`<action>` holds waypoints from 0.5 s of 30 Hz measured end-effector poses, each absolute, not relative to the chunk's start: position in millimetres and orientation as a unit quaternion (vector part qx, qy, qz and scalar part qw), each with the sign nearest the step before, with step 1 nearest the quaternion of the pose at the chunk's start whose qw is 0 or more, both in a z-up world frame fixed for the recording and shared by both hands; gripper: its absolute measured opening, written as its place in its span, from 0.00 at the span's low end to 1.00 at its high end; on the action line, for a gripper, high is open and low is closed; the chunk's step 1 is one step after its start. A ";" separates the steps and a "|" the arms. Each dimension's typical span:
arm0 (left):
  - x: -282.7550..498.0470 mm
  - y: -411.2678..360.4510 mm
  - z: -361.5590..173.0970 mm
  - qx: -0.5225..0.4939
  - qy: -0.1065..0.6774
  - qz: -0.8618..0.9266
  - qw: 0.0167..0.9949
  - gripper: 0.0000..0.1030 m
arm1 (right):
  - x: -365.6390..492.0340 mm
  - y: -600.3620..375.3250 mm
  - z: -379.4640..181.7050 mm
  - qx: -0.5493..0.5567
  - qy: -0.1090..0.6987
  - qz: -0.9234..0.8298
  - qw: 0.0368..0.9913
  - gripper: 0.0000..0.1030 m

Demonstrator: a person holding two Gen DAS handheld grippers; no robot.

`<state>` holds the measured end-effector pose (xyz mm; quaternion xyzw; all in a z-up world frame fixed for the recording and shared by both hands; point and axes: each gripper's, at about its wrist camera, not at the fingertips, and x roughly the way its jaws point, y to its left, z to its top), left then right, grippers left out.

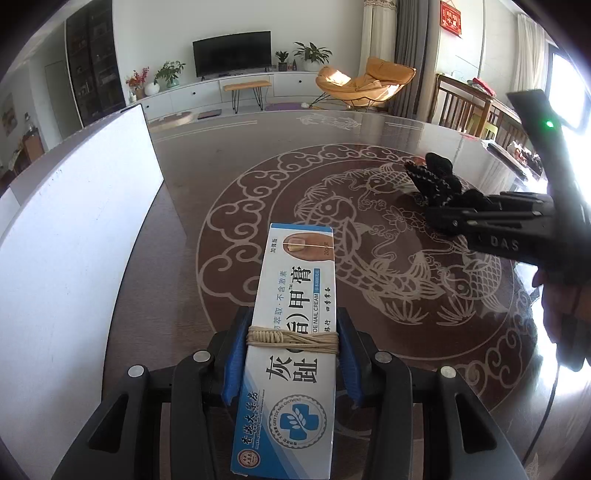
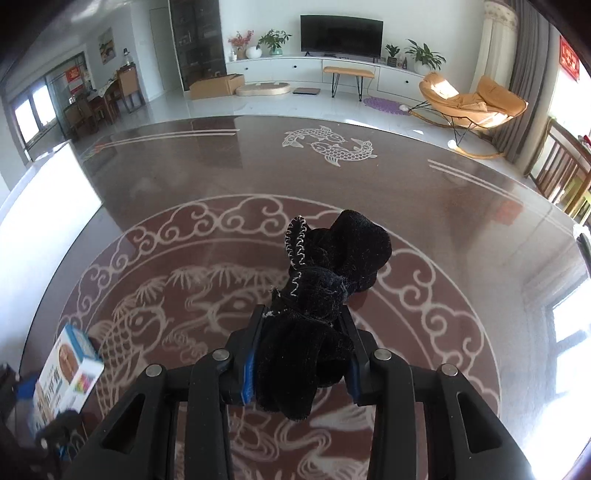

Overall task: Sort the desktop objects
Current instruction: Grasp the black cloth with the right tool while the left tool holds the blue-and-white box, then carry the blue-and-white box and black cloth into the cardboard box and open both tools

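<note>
Clamped between the blue pads of the left gripper [image 1: 291, 354] is a long blue-and-white nail cream box [image 1: 295, 314], bound with a loop of beige string [image 1: 292, 338] right where the pads press its sides. Its far end juts forward above the dark glossy table [image 1: 229, 162], over the pale carp-and-cloud pattern [image 1: 373, 229]. To the left of the box stands a white board [image 1: 81, 229], rising from the tabletop.

From the right wrist view, the right gripper [image 2: 301, 354] is closed on a black knitted glove [image 2: 317, 295] with pale stitching along one edge. The glove's lower part is squeezed between the pads, while its far part reaches ahead and appears to touch the table near the middle of the ring of clouds. The left wrist view shows this gripper and glove at the right side, well apart from the box.

Beyond the table edge are a pale floor, an orange lounge chair [image 2: 476, 101], a small bench [image 2: 349, 74], a long white cabinet [image 2: 280, 68] with potted plants and a dark television [image 2: 341, 35].
</note>
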<state>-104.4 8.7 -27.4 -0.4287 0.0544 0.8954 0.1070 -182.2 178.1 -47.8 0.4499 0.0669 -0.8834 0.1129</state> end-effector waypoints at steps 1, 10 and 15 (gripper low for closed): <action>-104.0 8.7 -27.7 -0.429 0.053 0.896 0.103 0.43 | -152.7 178.7 -48.3 0.444 0.074 -0.884 0.125 0.36; -43.9 7.1 -28.9 -0.432 0.033 0.897 0.083 0.44 | 19.4 190.5 -54.1 0.429 0.070 -0.888 0.147 0.43; -33.1 -2.3 -33.1 -0.456 0.006 0.886 0.087 1.00 | 37.7 203.8 -50.1 0.434 0.045 -0.890 0.130 0.73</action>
